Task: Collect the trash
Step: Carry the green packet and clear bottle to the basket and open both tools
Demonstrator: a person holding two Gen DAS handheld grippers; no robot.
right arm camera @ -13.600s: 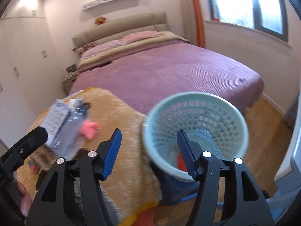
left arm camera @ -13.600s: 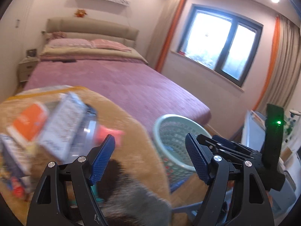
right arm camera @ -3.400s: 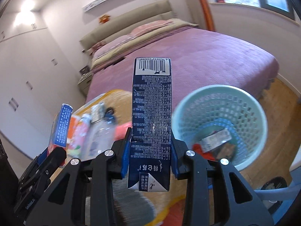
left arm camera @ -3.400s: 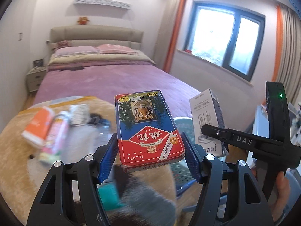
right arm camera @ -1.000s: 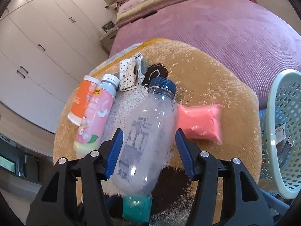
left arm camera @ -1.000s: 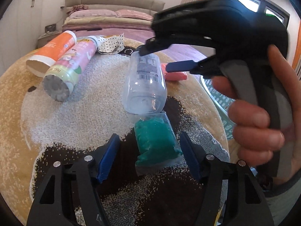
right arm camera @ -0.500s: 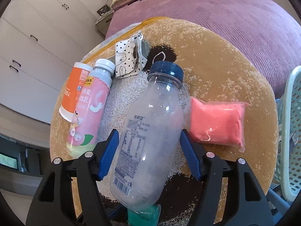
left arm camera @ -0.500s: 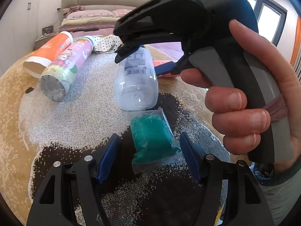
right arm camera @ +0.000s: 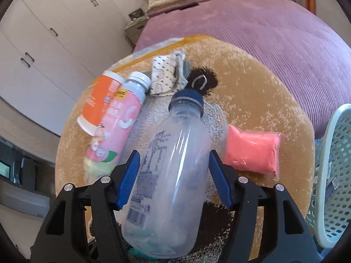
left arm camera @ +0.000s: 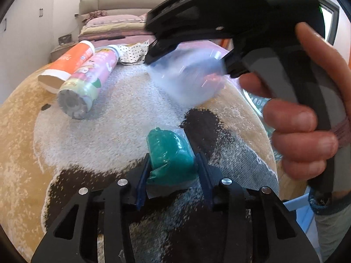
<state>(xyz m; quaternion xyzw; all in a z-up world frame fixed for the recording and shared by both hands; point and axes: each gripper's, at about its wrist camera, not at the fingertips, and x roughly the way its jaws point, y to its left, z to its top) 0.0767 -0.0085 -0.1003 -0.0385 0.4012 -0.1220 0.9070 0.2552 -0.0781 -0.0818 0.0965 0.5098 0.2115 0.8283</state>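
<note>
My left gripper (left arm camera: 172,168) is shut on a green packet (left arm camera: 170,155) that rests on the round rug (left arm camera: 109,118). My right gripper (right arm camera: 174,171) is shut on a clear plastic bottle (right arm camera: 169,175) with a blue cap, held just above the rug; the bottle shows blurred in the left wrist view (left arm camera: 188,81). A pink packet (right arm camera: 252,151) lies to the bottle's right. A pink bottle (right arm camera: 116,129), an orange tube (right arm camera: 98,100) and a dotted wrapper (right arm camera: 166,74) lie to the left and behind. The green basket (right arm camera: 333,175) stands at the far right.
A bed with a purple cover (right arm camera: 263,32) stands behind the rug. White wardrobes (right arm camera: 43,43) line the left wall. The hand holding the right gripper (left arm camera: 302,131) fills the right of the left wrist view.
My left gripper has closed on the green packet. My right gripper has closed on the clear bottle and lifted it a little off the rug.
</note>
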